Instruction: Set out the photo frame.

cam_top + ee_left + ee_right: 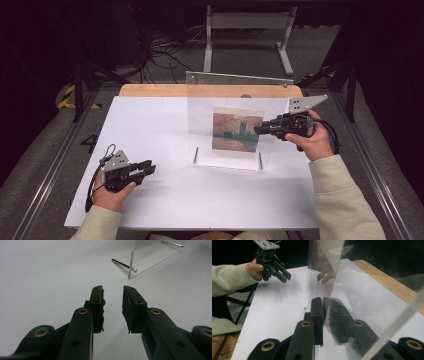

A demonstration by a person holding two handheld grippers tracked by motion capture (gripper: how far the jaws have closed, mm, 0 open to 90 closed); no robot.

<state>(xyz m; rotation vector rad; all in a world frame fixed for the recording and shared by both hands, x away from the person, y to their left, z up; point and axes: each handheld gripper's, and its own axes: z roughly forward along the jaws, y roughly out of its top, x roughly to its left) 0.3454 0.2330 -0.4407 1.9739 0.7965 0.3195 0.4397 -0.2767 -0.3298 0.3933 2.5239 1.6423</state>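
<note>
the clear acrylic upright frame (227,125) holding a small reddish painted print (237,129) stands right of centre in the high view, on the white worktop (150,130). the right gripper (261,129) has its fingers clamped on the frame's right edge. at lower left, the left gripper (148,169) rests with fingers apart, well away from it

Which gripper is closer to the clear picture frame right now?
Right. The right gripper is at the clear picture frame's right edge, its jaws either side of the panel. The left gripper hovers over the white tabletop, apart from the frame, toward its near left corner.
</note>
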